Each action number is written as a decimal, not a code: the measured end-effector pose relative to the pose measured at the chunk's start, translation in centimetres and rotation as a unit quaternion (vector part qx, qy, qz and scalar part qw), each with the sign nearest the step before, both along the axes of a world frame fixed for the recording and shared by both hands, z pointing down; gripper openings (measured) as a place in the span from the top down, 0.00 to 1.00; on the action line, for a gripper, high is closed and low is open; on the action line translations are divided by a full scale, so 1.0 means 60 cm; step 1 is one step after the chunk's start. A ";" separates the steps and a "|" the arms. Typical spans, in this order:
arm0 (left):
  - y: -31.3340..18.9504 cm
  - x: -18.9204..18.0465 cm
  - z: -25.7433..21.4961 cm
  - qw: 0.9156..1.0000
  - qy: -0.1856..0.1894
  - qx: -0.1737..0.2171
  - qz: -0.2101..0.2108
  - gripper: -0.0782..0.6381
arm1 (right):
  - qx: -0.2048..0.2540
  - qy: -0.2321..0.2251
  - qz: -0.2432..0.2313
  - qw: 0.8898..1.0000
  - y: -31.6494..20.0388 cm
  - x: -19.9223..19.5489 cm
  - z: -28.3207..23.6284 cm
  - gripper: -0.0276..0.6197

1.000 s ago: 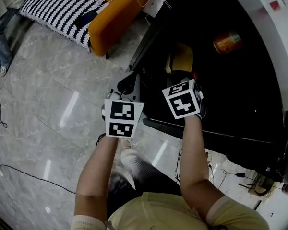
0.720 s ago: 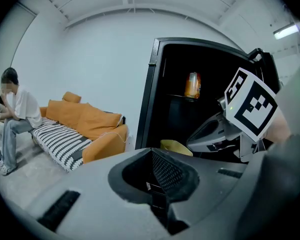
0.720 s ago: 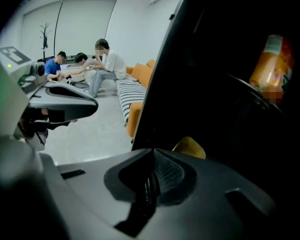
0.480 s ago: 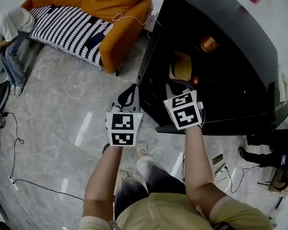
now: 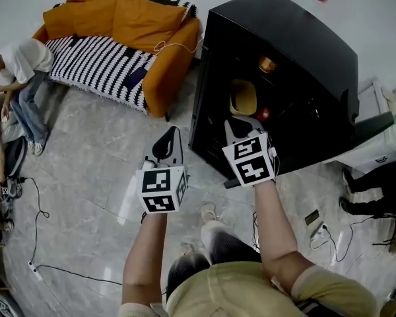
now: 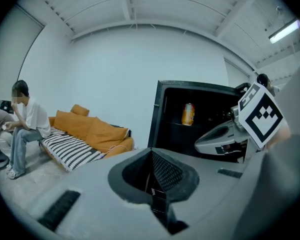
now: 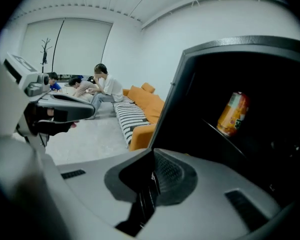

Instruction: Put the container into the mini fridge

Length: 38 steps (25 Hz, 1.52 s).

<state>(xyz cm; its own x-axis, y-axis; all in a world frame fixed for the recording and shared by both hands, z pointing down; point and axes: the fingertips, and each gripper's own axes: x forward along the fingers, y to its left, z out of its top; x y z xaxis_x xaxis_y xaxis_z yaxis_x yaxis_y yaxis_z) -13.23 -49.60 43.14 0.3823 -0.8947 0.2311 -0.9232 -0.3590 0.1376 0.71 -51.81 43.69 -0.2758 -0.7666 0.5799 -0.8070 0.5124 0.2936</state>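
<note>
The black mini fridge (image 5: 284, 58) stands open in the head view. On a lower shelf inside sits a yellowish container (image 5: 243, 98), with a small red thing (image 5: 263, 114) beside it. An orange can (image 5: 266, 63) (image 7: 232, 114) (image 6: 188, 114) stands on the upper shelf. My right gripper (image 5: 232, 123) (image 7: 152, 160) is shut and empty, just outside the fridge's front below the container. My left gripper (image 5: 171, 134) (image 6: 151, 160) is also shut and empty, over the floor left of the fridge.
An orange sofa (image 5: 129, 25) with a striped cover (image 5: 96, 61) stands left of the fridge. People (image 5: 23, 71) sit at the far left. Cables (image 5: 36, 236) trail over the tiled floor. White furniture (image 5: 383, 137) stands to the right of the fridge.
The head view has pulled back and up from the fridge. My right gripper has drawn out from beside the yellowish container to the fridge's front. The container stays on its shelf.
</note>
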 end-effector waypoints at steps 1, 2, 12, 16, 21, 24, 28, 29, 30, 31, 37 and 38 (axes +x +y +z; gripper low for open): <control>0.007 -0.004 -0.009 1.000 0.001 0.003 -0.003 0.86 | 0.006 0.000 -0.003 1.000 0.005 0.000 -0.009 0.91; 0.014 -0.007 -0.019 1.000 0.001 0.008 -0.006 0.86 | 0.012 -0.004 -0.005 1.000 0.010 -0.001 -0.018 0.91; 0.109 -0.028 -0.094 0.999 0.019 0.042 -0.028 0.86 | 0.057 -0.081 -0.026 0.995 0.095 -0.026 -0.102 0.91; 0.132 -0.048 -0.104 0.998 0.017 0.040 -0.038 0.86 | 0.071 -0.097 -0.037 0.992 0.120 -0.043 -0.123 0.91; 0.171 -0.060 -0.111 0.998 0.011 0.038 -0.049 0.86 | 0.078 -0.119 -0.051 0.989 0.166 -0.048 -0.137 0.91; 0.196 -0.066 -0.118 0.998 0.004 0.043 -0.055 0.86 | 0.085 -0.131 -0.056 0.986 0.192 -0.047 -0.146 0.91; 0.223 -0.089 -0.127 0.997 0.002 0.049 -0.067 0.86 | 0.093 -0.150 -0.054 0.983 0.215 -0.053 -0.156 0.91; 0.230 -0.095 -0.129 0.996 0.002 0.049 -0.070 0.86 | 0.092 -0.155 -0.053 0.982 0.220 -0.056 -0.157 0.91; 0.237 -0.101 -0.130 0.996 0.001 0.050 -0.074 0.86 | 0.091 -0.159 -0.054 0.982 0.226 -0.058 -0.158 0.91; 0.244 -0.108 -0.131 0.996 0.002 0.050 -0.079 0.86 | 0.089 -0.162 -0.054 0.981 0.231 -0.061 -0.158 0.91; 0.276 -0.134 -0.140 0.994 -0.005 0.052 -0.097 0.86 | 0.086 -0.200 -0.063 0.974 0.258 -0.085 -0.164 0.91; 0.280 -0.135 -0.140 0.994 -0.010 0.053 -0.096 0.86 | 0.084 -0.206 -0.065 0.973 0.263 -0.089 -0.164 0.91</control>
